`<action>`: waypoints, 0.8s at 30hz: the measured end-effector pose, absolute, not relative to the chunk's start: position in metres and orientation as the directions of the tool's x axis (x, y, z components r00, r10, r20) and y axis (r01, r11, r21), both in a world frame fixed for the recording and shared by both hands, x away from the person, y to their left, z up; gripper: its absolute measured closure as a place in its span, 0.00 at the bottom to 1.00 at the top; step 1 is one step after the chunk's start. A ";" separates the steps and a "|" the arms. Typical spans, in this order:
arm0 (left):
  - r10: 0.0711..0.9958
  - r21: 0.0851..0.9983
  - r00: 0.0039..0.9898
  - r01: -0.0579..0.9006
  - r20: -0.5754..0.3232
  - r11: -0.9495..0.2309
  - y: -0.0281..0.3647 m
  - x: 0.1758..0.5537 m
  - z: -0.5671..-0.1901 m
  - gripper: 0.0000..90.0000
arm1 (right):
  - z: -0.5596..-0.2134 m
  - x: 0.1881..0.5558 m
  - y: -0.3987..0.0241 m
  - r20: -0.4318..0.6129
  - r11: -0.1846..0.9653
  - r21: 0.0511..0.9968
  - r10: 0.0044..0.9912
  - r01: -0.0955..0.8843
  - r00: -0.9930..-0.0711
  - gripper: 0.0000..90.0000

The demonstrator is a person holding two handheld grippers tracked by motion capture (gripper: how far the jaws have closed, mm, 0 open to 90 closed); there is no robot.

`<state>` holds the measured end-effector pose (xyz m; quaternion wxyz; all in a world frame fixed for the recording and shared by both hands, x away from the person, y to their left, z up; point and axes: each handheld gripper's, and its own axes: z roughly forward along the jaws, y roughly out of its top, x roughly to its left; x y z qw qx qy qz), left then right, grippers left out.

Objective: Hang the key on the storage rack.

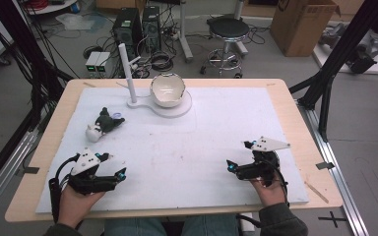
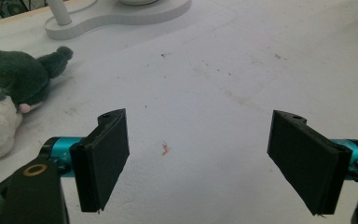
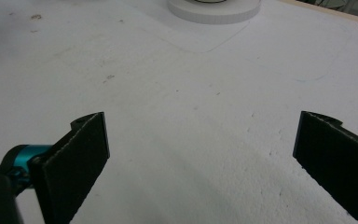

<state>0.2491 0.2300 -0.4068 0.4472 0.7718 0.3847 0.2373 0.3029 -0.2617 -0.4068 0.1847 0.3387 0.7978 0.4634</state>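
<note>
A dark green and white plush toy lies on the white foam board at the left; the left gripper view has this plush toy at its left edge. A white bowl sits on a white stand base with an upright post at the back. My left gripper rests near the front left, open and holding nothing. My right gripper is at the front right, also open wide with nothing between its jaws.
The foam board covers a wooden table. Behind the table are computer towers, a stool and a cardboard box. Black frame posts stand at the right. The stand base is far ahead of both grippers.
</note>
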 end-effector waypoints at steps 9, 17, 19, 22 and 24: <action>0.805 0.871 0.593 0.387 0.017 -0.303 0.232 0.250 -0.407 0.23 | -0.408 0.306 -0.262 0.022 0.337 0.867 0.710 0.367 -0.704 0.03; 0.804 0.875 0.594 0.380 0.019 -0.301 0.232 0.249 -0.407 0.23 | -0.407 0.305 -0.262 0.019 0.334 0.870 0.712 0.363 -0.702 0.03; 0.805 0.874 0.593 0.382 0.018 -0.300 0.232 0.249 -0.407 0.23 | -0.406 0.304 -0.262 0.022 0.331 0.870 0.714 0.366 -0.700 0.03; 0.804 0.874 0.594 0.380 0.022 -0.304 0.234 0.248 -0.406 0.24 | -0.406 0.304 -0.261 0.026 0.331 0.869 0.712 0.368 -0.702 0.03; 0.807 0.876 0.591 0.379 0.019 -0.298 0.235 0.247 -0.406 0.24 | -0.406 0.305 -0.259 0.022 0.334 0.870 0.710 0.364 -0.704 0.03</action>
